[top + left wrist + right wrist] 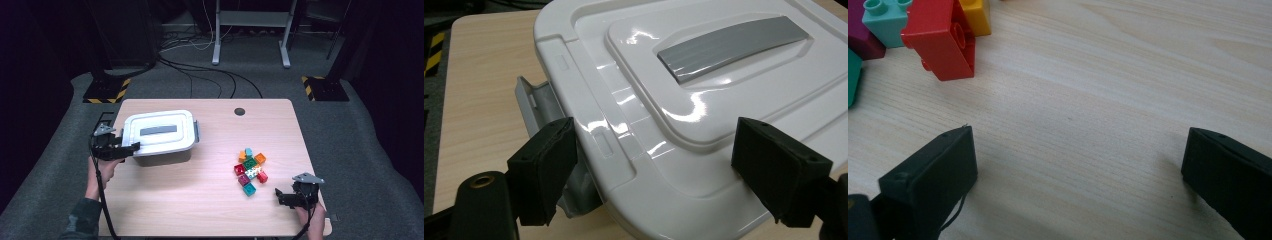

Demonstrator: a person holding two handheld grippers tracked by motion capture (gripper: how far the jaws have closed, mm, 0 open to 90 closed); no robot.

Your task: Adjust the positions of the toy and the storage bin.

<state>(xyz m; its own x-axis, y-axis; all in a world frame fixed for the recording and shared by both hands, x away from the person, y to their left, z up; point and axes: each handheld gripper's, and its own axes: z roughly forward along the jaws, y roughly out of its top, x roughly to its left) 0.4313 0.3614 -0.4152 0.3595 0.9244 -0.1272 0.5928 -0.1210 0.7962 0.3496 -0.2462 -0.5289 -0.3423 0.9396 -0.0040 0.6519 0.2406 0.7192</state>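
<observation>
Left gripper [131, 148]: jaws wide, astride the white lidded box's [159, 131] corner — grey latch [536, 102] beside one pad.
Right gripper [278, 194]: jaws wide — bare table [1108, 75] between, toy bricks [250, 171] near.

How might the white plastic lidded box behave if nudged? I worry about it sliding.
The white plastic lidded box looks glossy and stiff, so it would probably slide on the smooth wooden table rather than tip, being low and wide.

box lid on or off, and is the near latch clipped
On: the white lid covers the box. The grey latch at its near end swings out from the rim, unclipped.
</observation>
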